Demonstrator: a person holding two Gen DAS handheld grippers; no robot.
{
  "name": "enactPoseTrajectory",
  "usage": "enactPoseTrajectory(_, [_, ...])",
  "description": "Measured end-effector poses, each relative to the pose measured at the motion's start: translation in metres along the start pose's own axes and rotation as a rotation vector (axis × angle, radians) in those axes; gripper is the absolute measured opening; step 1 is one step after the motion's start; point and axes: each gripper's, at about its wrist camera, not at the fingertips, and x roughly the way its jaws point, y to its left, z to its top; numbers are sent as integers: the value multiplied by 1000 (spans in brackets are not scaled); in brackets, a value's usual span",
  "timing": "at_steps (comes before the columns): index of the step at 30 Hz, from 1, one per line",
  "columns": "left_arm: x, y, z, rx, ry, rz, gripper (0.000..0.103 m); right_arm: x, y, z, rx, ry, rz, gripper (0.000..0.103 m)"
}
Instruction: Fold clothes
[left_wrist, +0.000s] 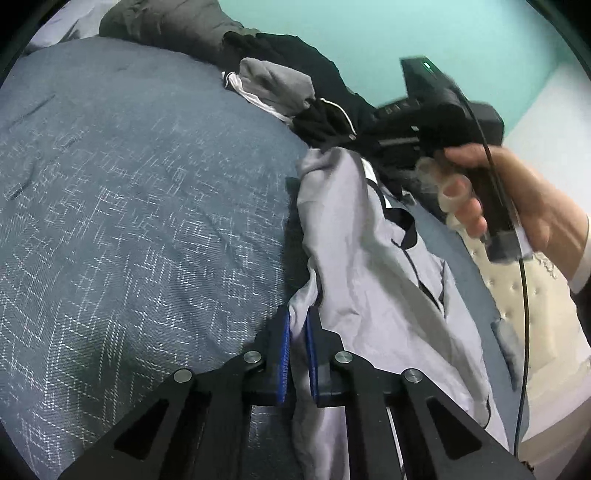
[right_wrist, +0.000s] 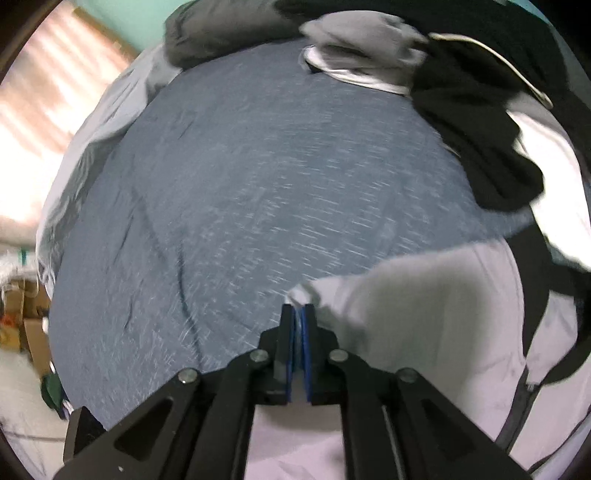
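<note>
On a bed under a blue-grey woven bedspread (left_wrist: 122, 206), the left gripper (left_wrist: 298, 354) is pinching an edge of a pale grey jacket (left_wrist: 369, 258), its blue pads nearly closed on the cloth. The garment is hanging crumpled, dark trim showing, beside a pile of black and grey clothes (left_wrist: 295, 99). The right gripper (right_wrist: 298, 347), held in the person's right hand (left_wrist: 517, 199), is clamping another bunched edge tight. Judging by the slack, drawing both grips apart evenly should spread it flat for folding.

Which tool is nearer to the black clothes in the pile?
Right. The right tool is beside the black clothes; the left tool is farther back, gripping the grey jacket.
</note>
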Motion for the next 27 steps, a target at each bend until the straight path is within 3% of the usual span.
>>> enactPoseTrajectory(4, [-1, 0, 0, -12, -6, -6, 9, 5, 23, 21, -71, 30, -57, 35])
enactPoseTrajectory(8, [-2, -9, 1, 37, -8, 14, 9, 26, 41, 38, -154, 115, -170, 36])
enactPoseTrajectory(13, [1, -4, 0, 26, 1, 8, 9, 55, 49, 39, -214, 224, -284, 36])
enactPoseTrajectory(14, [1, -4, 0, 27, 2, 8, 9, 60, 50, 37, -233, 242, -303, 35])
enactPoseTrajectory(16, [1, -4, 0, 28, 5, 8, 9, 69, 51, 33, -267, 274, -339, 17])
enactPoseTrajectory(19, [2, -5, -1, 33, 10, 13, 9, 67, 49, 31, -269, 251, -347, 5])
enactPoseTrajectory(27, [3, 1, -5, 12, 24, 19, 7, 44, 17, 38, -78, 115, -224, 2])
